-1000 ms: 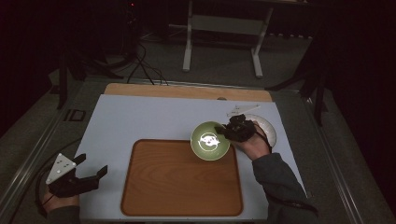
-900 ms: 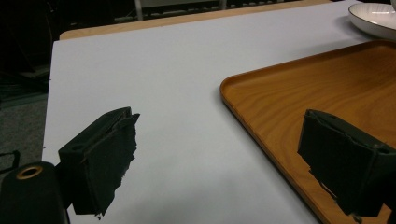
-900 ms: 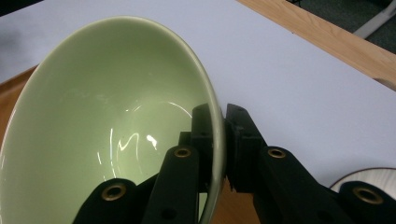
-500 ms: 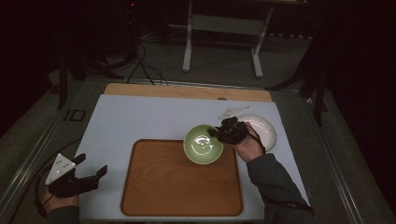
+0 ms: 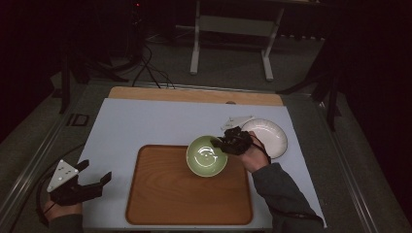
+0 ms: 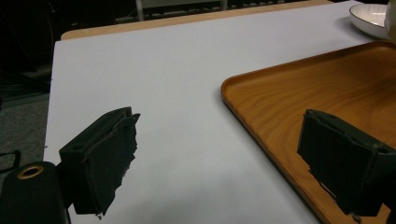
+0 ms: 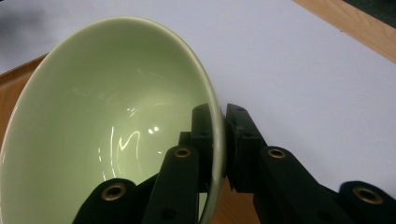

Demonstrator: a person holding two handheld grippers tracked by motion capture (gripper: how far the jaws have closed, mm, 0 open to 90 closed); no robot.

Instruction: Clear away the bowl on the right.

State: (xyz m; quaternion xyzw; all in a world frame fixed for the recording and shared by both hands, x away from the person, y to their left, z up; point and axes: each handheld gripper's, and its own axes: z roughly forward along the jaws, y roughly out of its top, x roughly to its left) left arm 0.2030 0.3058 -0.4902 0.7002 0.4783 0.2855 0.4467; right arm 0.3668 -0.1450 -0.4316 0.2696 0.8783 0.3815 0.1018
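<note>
Above the wooden tray's (image 5: 184,194) far right corner, the right gripper (image 5: 227,142) pinches the rim of a green bowl (image 5: 206,155), 1 jaw inside, 1 outside, likely to carry it. Near the tray's left edge, the left gripper (image 5: 92,182) rests spread, holding nothing. A white plate (image 5: 269,136) sits right of the tray. No readable writing.
</note>
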